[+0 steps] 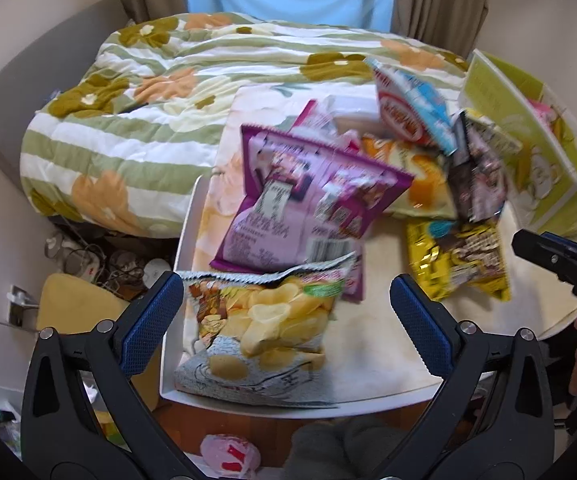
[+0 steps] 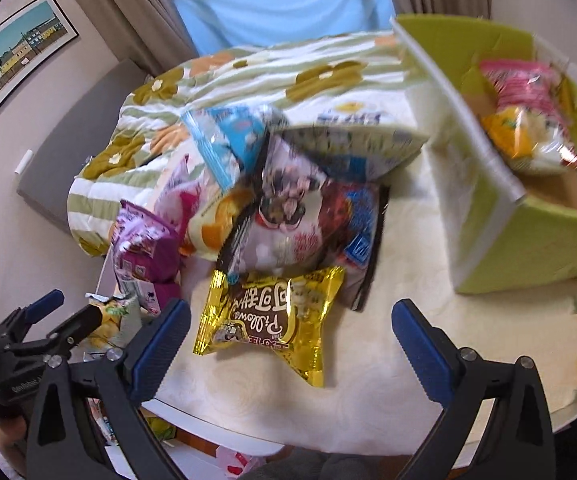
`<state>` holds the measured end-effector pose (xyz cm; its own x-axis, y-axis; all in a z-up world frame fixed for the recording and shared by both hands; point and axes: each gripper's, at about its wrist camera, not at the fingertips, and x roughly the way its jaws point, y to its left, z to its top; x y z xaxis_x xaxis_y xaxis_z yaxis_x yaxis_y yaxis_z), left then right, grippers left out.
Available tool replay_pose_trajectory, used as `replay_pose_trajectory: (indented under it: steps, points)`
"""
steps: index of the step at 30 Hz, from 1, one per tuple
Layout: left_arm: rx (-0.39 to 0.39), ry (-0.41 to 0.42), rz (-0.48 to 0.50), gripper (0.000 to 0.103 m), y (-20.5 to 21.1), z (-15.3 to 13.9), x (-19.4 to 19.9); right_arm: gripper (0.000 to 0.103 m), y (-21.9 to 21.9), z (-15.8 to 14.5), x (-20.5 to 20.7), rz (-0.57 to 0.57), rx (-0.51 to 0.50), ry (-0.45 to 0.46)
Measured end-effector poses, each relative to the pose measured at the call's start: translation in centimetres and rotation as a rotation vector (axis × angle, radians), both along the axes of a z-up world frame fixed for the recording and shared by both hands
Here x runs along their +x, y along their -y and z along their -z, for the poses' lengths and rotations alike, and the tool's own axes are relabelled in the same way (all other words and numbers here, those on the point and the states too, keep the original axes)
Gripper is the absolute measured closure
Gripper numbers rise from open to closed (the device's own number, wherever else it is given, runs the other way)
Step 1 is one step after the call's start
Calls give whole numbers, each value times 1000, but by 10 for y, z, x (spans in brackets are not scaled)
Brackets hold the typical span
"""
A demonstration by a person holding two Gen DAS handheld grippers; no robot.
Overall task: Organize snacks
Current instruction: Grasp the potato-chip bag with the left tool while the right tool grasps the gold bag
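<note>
The left tongs are spread wide, pinching nothing, with a potato chip bag lying between the fingers at the tabletop's near edge. Just beyond it rests a purple snack bag. The right tongs are likewise spread and empty, a gold chocolate pillow bag lying between their tips. Past that sits a heap of mixed packets. Farther right of the right tongs stands a green box holding a pink packet.

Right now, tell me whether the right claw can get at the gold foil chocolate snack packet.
Probably yes: the gold foil chocolate snack packet lies unobstructed ahead of the open right claw, atop the pile's near edge.
</note>
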<state>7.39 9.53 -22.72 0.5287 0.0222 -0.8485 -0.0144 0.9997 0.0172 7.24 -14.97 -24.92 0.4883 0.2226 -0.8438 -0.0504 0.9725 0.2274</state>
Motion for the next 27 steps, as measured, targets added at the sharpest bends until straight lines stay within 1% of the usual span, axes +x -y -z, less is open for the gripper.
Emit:
replay_pose_trajectory:
  steps: [4,8,12,14,15,16,18,21,27]
  points:
    - [8,-14,-8,1,-4,21,-3,3,-2,19,4,-5,42,-36]
    - [35,-33,1,1,-2,38,-2,3,-3,33,7,-2,73,-67]
    - [54,-44,4,1,1,50,0,3,-5,39,10,-4,88,-83]
    - [52,-55,0,2,-1,55,2,3,-7,43,11,-3,95,-94]
    - [46,-65,-3,8,-1,58,3,3,-8,44,12,-2,100,-97]
    - [40,-77,-4,16,-4,61,3,3,-8,45,13,-1,103,-101]
    - [35,-108,-11,26,-7,67,5,3,-9,48,15,2,108,-106]
    - [8,-120,-8,34,-12,71,4,3,-9,50,19,7,110,-112]
    - [-10,-127,-8,40,-16,69,4,3,-9,56,26,17,99,-117]
